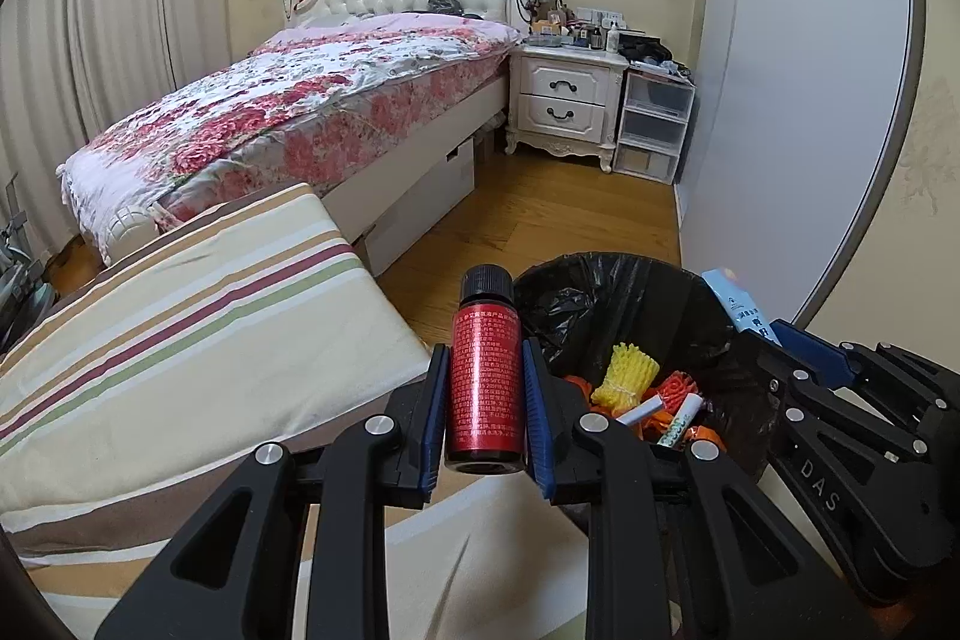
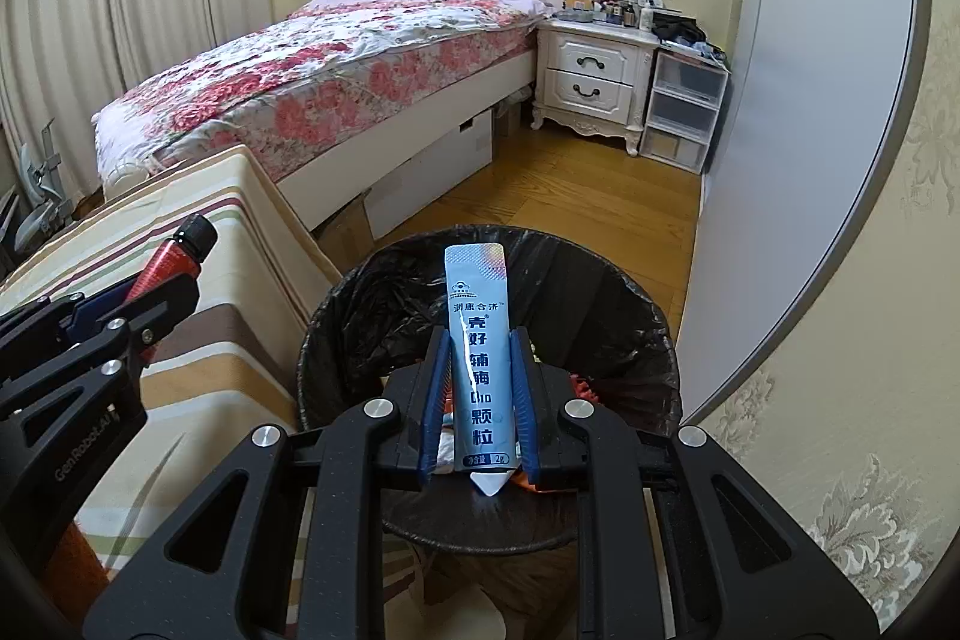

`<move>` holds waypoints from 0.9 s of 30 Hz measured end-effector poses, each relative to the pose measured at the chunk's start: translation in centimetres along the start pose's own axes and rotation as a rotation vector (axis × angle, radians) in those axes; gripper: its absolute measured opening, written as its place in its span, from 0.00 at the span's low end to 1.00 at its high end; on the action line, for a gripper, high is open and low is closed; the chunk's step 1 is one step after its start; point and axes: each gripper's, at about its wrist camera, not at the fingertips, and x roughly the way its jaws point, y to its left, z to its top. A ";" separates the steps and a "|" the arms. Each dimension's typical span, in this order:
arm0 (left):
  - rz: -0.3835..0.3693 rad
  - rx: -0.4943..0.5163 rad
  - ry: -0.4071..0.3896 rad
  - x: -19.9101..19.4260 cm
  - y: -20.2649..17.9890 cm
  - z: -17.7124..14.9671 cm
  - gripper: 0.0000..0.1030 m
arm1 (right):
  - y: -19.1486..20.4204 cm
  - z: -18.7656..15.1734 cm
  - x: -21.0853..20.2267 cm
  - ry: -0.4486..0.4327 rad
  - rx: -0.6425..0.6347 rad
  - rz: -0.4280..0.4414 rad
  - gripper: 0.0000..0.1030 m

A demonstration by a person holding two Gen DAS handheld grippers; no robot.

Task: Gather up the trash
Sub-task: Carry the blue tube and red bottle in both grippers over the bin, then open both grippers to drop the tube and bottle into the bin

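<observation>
Striped bedding [image 1: 180, 340] lies at the far left, with the left gripper [image 1: 485, 400] beside it, its blue pads clamped on both sides of a red bottle [image 1: 483, 370] whose black cap points past the fingertips. Next comes the black-lined trash bin [image 2: 630, 316], holding yellow and orange scraps, perhaps foam netting. Over the bin, the right gripper [image 2: 480, 400] pinches a pale blue sachet [image 2: 477, 340] standing upright between its jaws.
</observation>
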 end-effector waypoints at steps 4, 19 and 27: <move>0.003 0.015 0.015 1.6 -0.8 0.6 0.24 | -0.9 0.2 0.9 0.001 0.030 -0.007 0.19; 0.019 0.056 0.031 4.6 -2.3 1.4 0.60 | -2.5 0.7 3.6 0.012 0.084 -0.045 0.40; 0.040 0.032 0.028 4.3 -1.5 1.3 0.69 | -2.7 0.6 3.0 0.002 0.084 -0.074 0.53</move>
